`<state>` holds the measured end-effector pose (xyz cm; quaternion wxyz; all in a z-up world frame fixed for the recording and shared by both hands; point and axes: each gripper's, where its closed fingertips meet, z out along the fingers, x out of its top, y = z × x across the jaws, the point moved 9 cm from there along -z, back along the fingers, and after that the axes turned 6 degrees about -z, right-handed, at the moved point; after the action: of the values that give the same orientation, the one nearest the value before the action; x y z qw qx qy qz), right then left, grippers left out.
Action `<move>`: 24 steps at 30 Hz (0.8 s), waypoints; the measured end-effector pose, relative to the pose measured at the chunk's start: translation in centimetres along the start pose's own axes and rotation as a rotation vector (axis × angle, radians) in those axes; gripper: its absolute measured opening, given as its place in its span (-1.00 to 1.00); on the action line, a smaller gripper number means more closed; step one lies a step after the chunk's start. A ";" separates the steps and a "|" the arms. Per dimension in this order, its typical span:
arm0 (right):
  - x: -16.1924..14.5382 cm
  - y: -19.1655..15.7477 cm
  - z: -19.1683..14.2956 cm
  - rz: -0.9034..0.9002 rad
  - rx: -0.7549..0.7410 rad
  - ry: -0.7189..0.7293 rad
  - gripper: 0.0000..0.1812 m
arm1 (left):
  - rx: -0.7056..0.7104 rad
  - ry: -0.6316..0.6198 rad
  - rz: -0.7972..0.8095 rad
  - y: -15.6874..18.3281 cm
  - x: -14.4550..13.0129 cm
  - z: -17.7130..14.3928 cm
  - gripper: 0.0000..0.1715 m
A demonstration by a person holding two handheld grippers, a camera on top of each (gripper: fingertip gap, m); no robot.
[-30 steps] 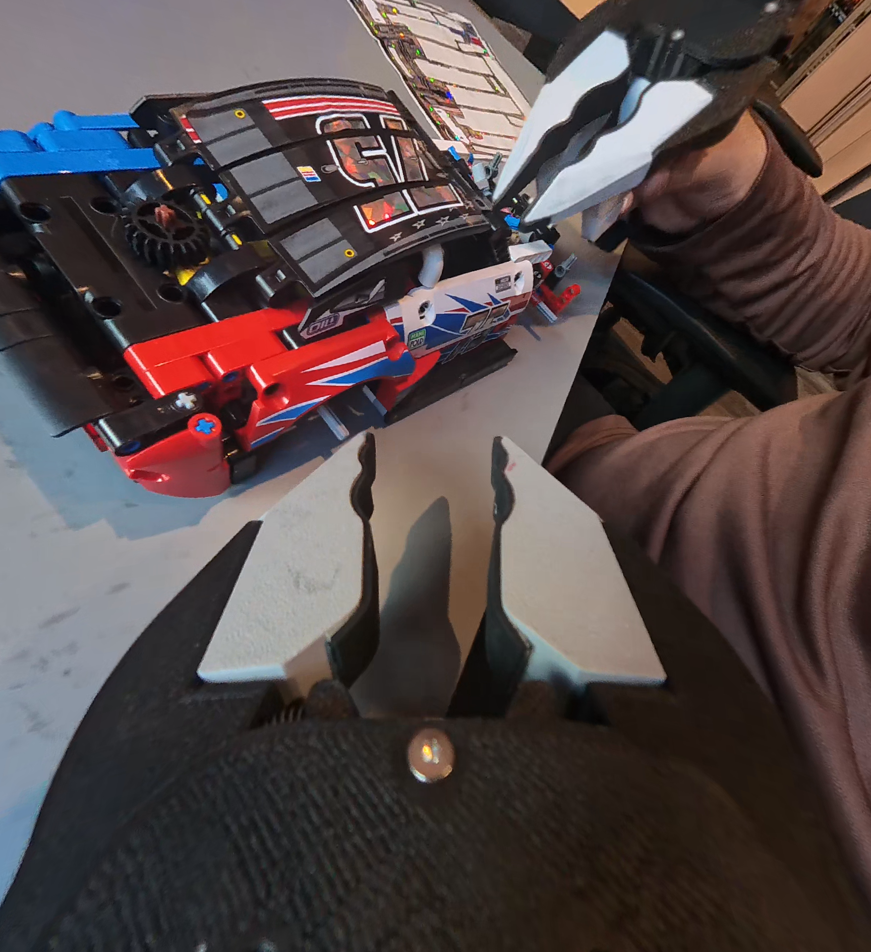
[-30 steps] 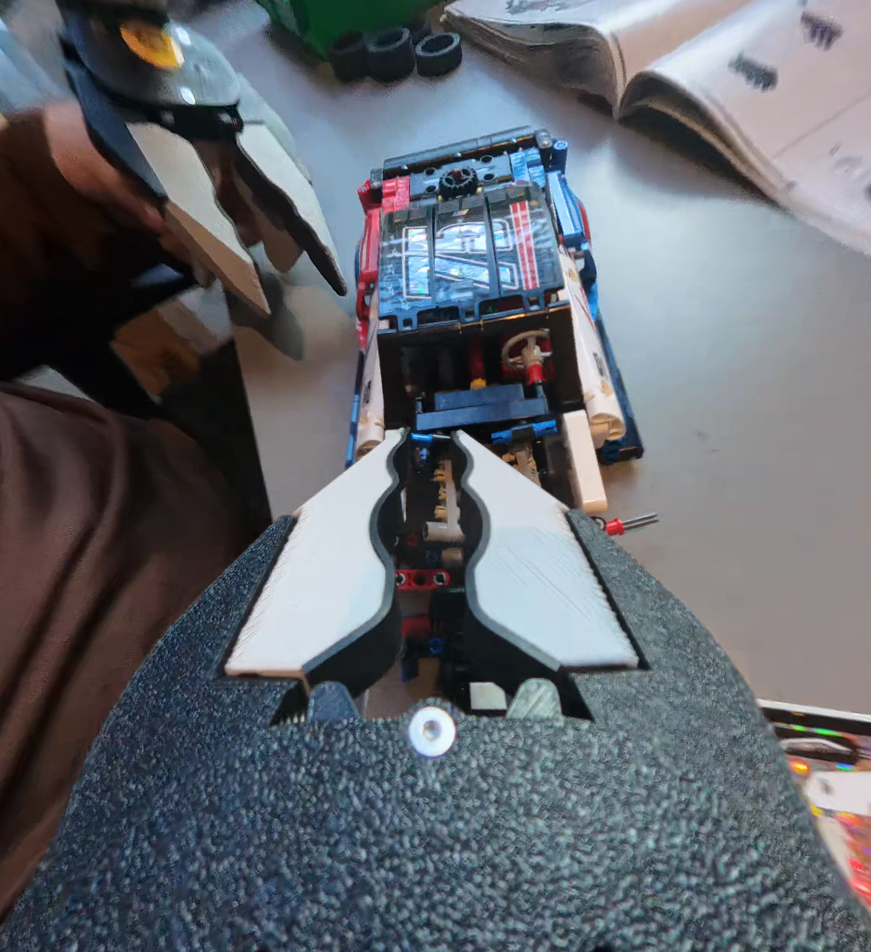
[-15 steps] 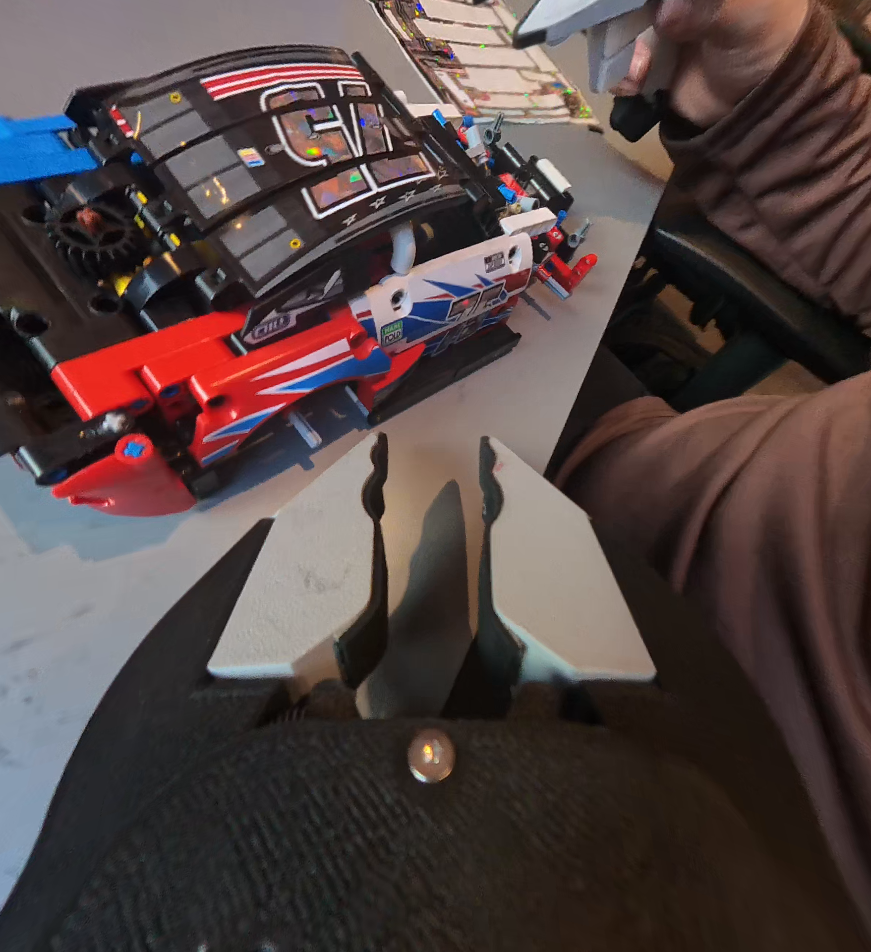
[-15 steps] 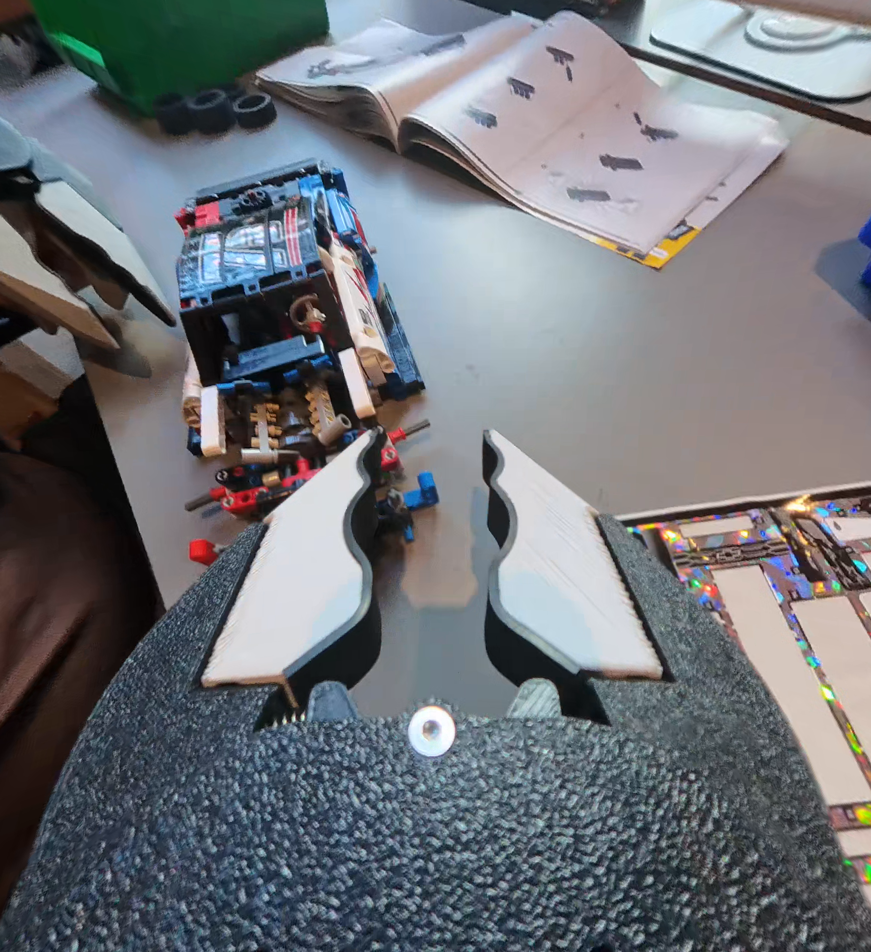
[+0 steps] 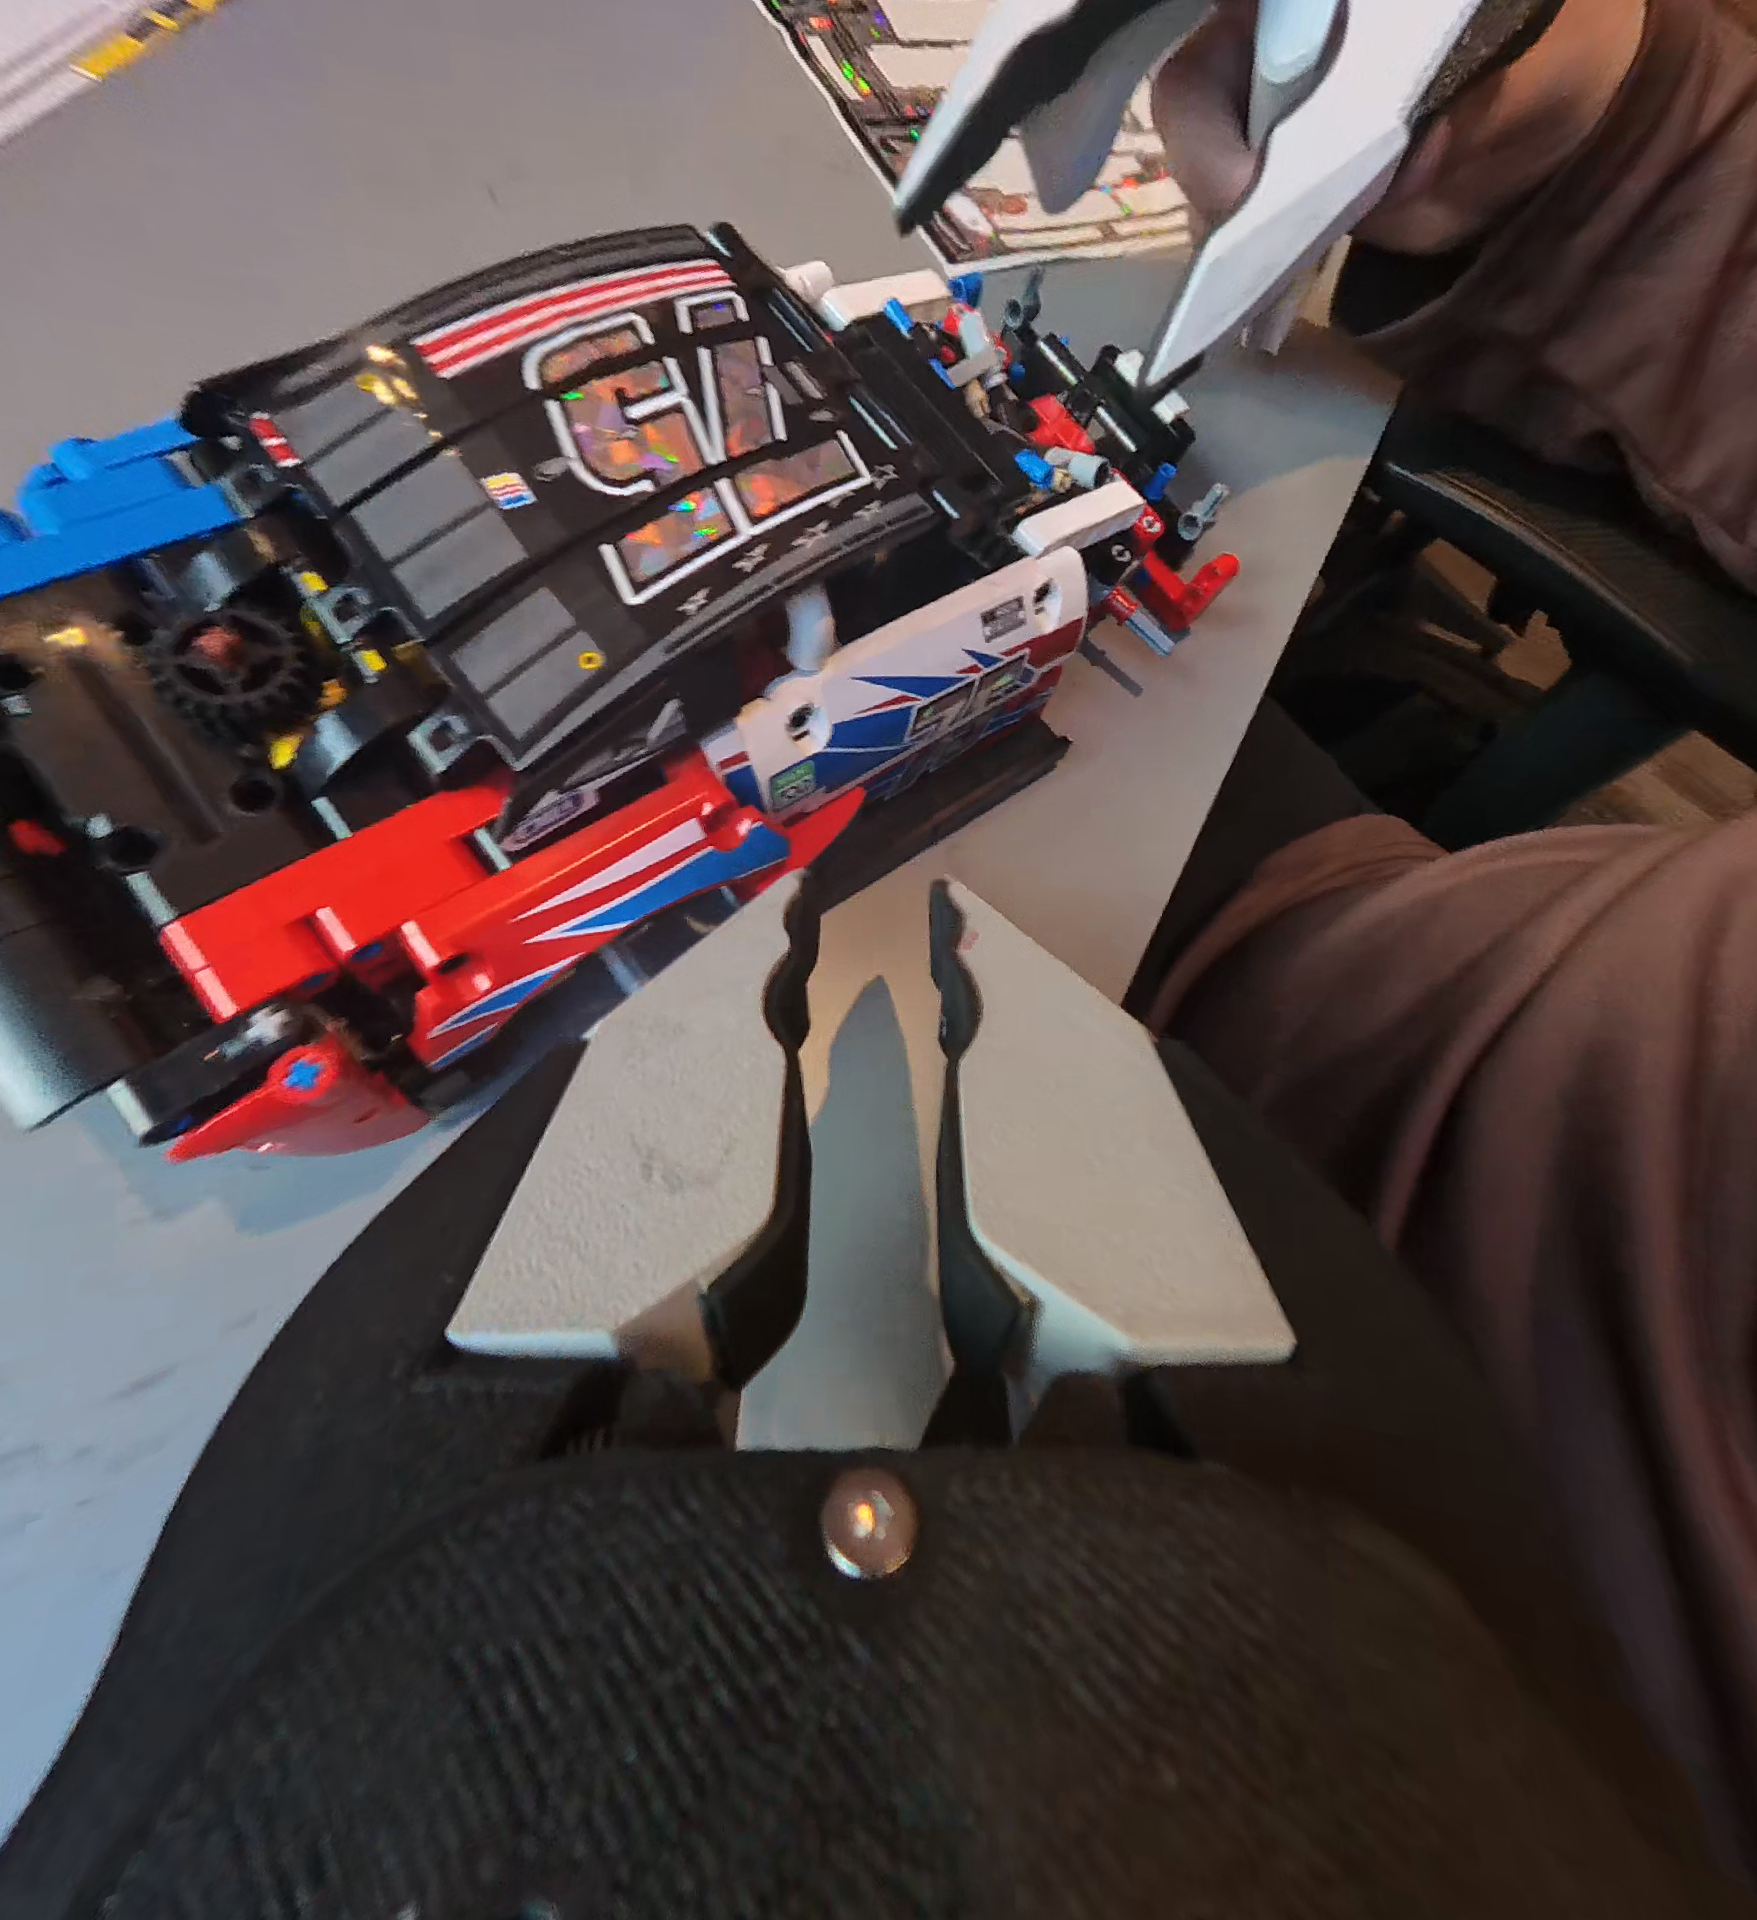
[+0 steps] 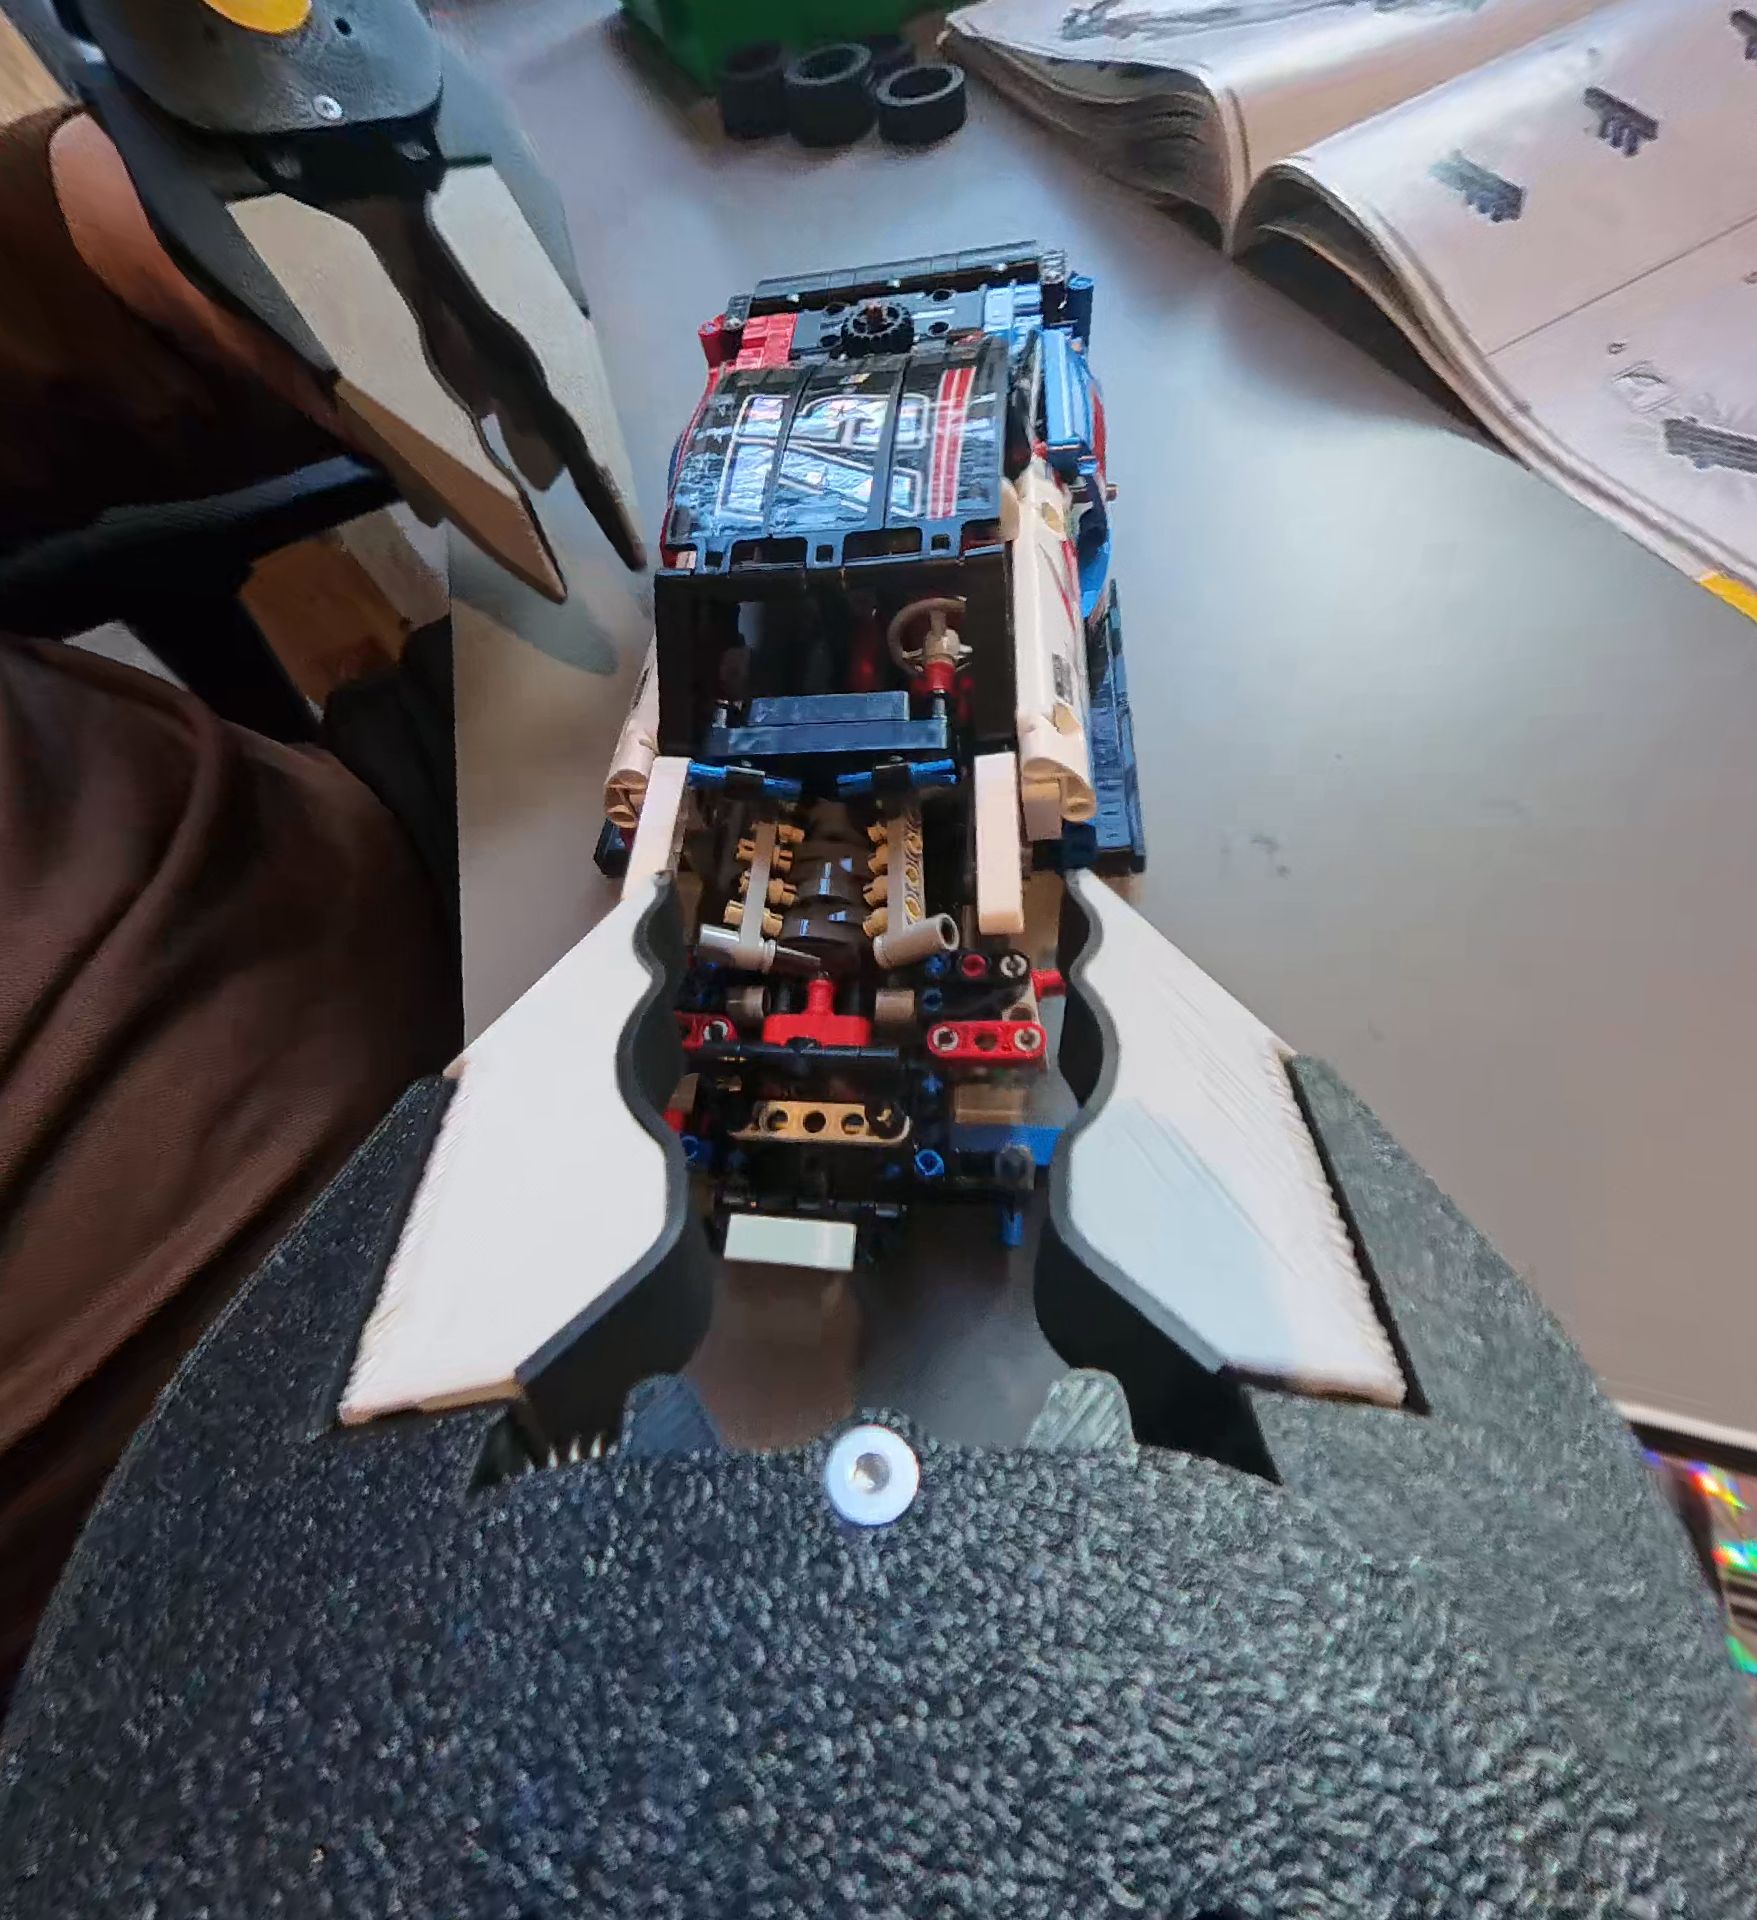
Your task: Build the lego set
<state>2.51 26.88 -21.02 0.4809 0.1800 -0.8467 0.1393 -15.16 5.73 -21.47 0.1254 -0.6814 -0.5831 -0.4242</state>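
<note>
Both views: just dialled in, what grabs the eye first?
The half-built car fills mid-table, black stickered roof on and engine bay exposed at the near end. The right gripper hangs over that bay, jaws wide; the left gripper hovers beside the car's red flank, empty.

grey table [image 6: 1373, 831] | brown sleeve [image 5: 1580, 1195] | black chair [image 5: 1580, 623]

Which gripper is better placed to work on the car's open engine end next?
Right. The right gripper is open, straddling the car's exposed engine end; the left gripper sits beside the car over bare table.
</note>
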 end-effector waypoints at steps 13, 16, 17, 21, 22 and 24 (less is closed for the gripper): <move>-0.8 -1.8 0.4 -0.020 0.078 -0.083 -0.18 | 0.149 -0.016 0.050 -1.1 0.7 3.5 -1.00; -0.7 -2.3 0.2 -0.058 0.050 -0.098 -0.24 | 0.185 0.018 0.025 -2.2 1.3 3.6 -1.00; -0.6 -2.3 0.0 -0.071 0.033 -0.088 -0.30 | 0.202 0.032 0.029 -2.5 1.5 3.5 -1.00; 0.1 -0.9 -2.1 -0.043 -0.091 0.060 -0.36 | 0.241 0.040 0.032 -3.6 1.3 2.5 -1.00; 0.3 -0.3 -2.9 -0.026 -0.145 0.127 -0.36 | 0.250 0.054 0.028 -4.0 1.1 2.0 -1.00; 0.5 1.0 -4.7 0.029 -0.245 0.271 -0.42 | 0.264 0.091 0.010 -4.8 0.7 0.8 -1.00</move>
<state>5.43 29.57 -18.33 0.6070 0.0872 -0.7872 0.0648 -19.21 8.14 -22.95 0.2424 -0.6417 -0.6243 -0.3737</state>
